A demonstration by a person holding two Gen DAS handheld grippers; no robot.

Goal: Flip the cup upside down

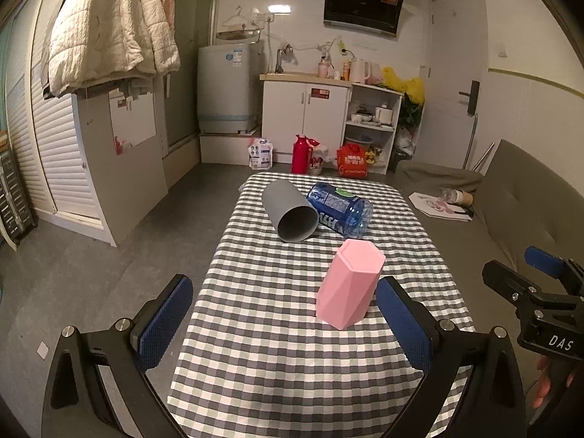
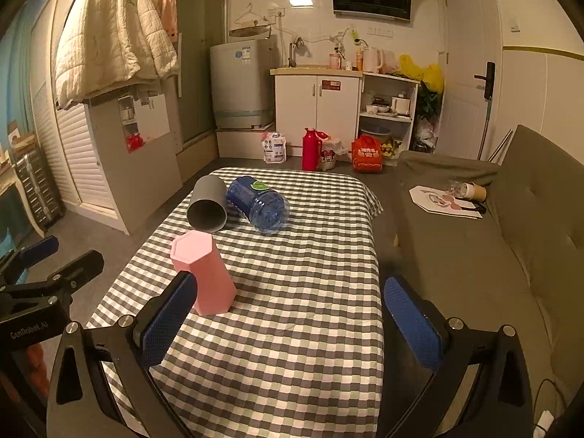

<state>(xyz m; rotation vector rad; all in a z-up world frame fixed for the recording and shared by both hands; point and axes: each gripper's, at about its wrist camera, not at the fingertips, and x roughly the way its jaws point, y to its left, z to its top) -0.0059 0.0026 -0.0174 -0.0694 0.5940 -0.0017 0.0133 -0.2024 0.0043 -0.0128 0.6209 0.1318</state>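
A pink faceted cup [image 1: 348, 284] stands upside down on the checked tablecloth [image 1: 277, 346], closed base up; it also shows in the right wrist view [image 2: 204, 273]. My left gripper [image 1: 284, 317] is open and empty, its right pad just right of the cup. My right gripper [image 2: 292, 317] is open and empty, its left pad in front of the cup's lower part. A grey cup [image 1: 290, 215] lies on its side further back, mouth toward me; it also shows in the right wrist view [image 2: 208, 206].
A blue plastic bottle [image 1: 339, 210] lies on its side against the grey cup. A grey sofa [image 2: 511, 255] runs along the table's right side. Cabinets, a washing machine and floor clutter stand beyond the table's far edge.
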